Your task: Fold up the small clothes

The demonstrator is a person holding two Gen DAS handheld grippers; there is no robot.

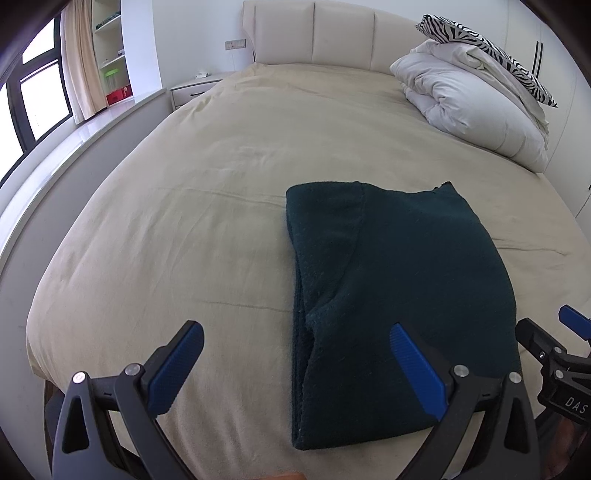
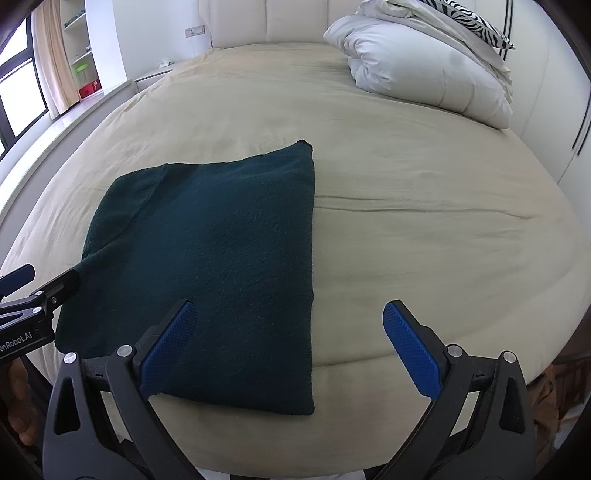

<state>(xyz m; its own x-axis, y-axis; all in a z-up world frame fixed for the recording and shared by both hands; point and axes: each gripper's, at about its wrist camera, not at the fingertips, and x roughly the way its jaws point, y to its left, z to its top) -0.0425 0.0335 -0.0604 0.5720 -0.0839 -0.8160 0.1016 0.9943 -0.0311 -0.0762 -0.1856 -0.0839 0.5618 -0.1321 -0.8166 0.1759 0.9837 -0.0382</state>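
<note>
A dark green knit garment [image 1: 399, 295] lies folded flat into a rectangle on the beige bed [image 1: 184, 221]; it also shows in the right wrist view [image 2: 221, 266]. My left gripper [image 1: 295, 332] is open and empty, held above the garment's near left edge, its right finger over the cloth. My right gripper [image 2: 288, 310] is open and empty above the garment's near right edge, its left finger over the cloth. Each gripper shows at the edge of the other's view: the right one [image 1: 554, 332], the left one [image 2: 40, 280].
White pillows and a folded duvet [image 1: 476, 107] with a zebra-print cushion [image 1: 491, 48] are stacked at the bed's far right by the headboard [image 1: 314, 33]. A nightstand [image 1: 192, 88], window ledge and shelves stand to the left.
</note>
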